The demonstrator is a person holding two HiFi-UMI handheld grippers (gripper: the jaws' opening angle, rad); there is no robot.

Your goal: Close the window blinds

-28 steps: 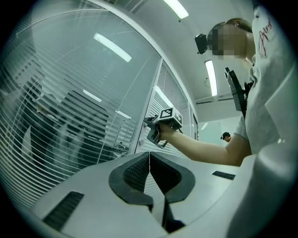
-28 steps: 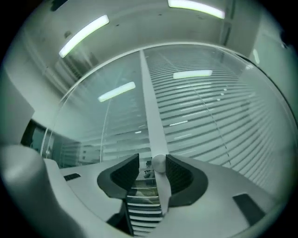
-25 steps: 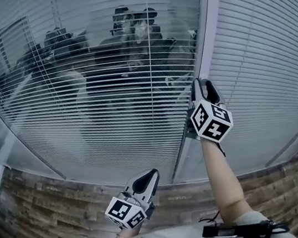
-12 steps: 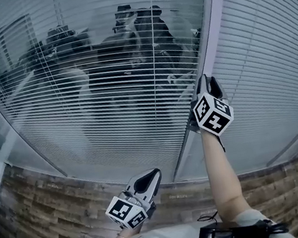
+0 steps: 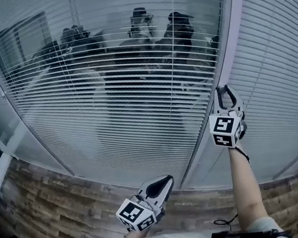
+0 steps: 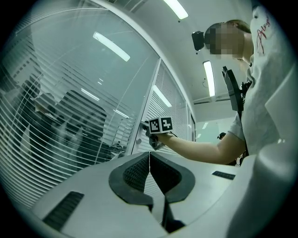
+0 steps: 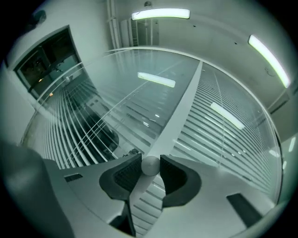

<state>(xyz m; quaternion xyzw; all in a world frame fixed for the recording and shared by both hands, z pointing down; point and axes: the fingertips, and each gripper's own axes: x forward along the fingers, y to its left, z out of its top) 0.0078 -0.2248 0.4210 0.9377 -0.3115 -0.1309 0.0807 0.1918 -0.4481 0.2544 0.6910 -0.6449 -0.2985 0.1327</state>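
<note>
**Knob gripped, slats not yet shut**

The blinds (image 5: pixel 106 94) in the left pane stand open, with the room visible between the slats, so closing looks barely begun. The right gripper (image 5: pixel 224 93) has its jaws clamped on the round knob (image 7: pixel 150 166) at the frame. The left gripper (image 6: pixel 149 158) hangs low, jaws together on nothing.

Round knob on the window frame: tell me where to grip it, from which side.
Pinch the round knob across its curved sides, coming straight at it from the room side: it stands proud of the frame post. The right gripper sits on it this way.
</note>
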